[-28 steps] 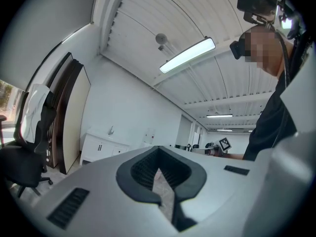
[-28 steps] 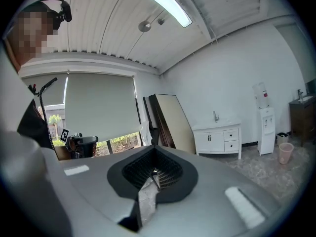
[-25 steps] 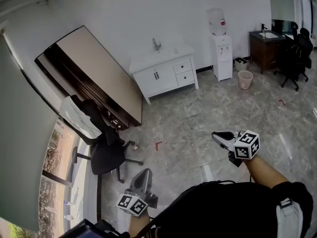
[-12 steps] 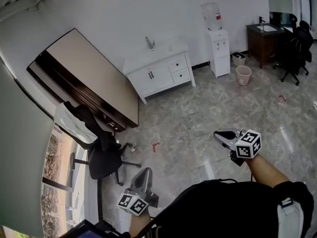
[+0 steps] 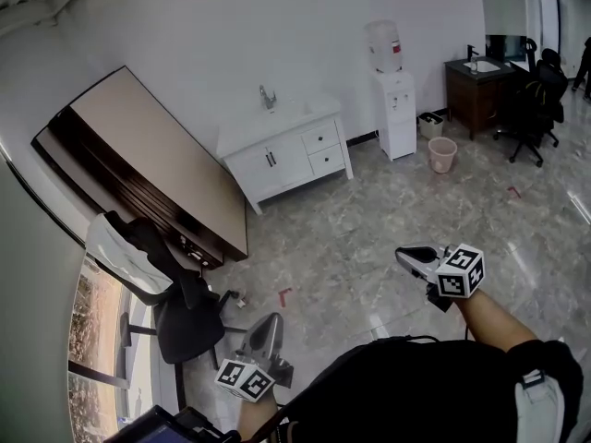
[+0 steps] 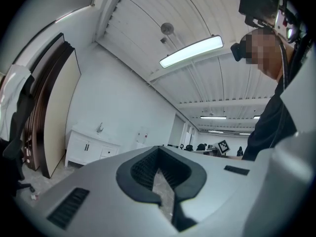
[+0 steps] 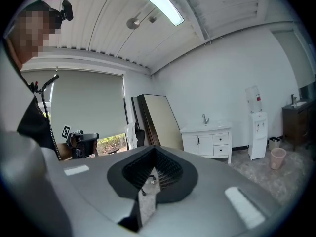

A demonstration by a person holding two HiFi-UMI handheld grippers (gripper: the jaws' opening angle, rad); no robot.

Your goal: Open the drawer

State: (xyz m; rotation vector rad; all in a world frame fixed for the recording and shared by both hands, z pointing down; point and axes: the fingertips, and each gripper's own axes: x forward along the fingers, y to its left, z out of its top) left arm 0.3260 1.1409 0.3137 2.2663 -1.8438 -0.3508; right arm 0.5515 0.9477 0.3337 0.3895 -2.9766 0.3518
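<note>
Drawers (image 5: 320,138): two stacked fronts, both flush and shut, sit in the right half of the white sink cabinet (image 5: 263,166) against the far wall, well apart from both grippers.

Over the last second the sink cabinet, the water dispenser (image 5: 391,109) and the office chair (image 5: 183,326) slide leftward in the head view. The left gripper (image 5: 268,320) and right gripper (image 5: 407,254) keep their places low in the picture. This suggests the person is walking and turning across the room, so the task is judged to be at the approach stage, with no handle reached.

Each gripper's own view shows its jaws pressed together with nothing between them.

The drawer handles are too small to make out, and it cannot be told which of the two drawers is meant. The person's dark torso cuts off the rear of the left gripper.
</note>
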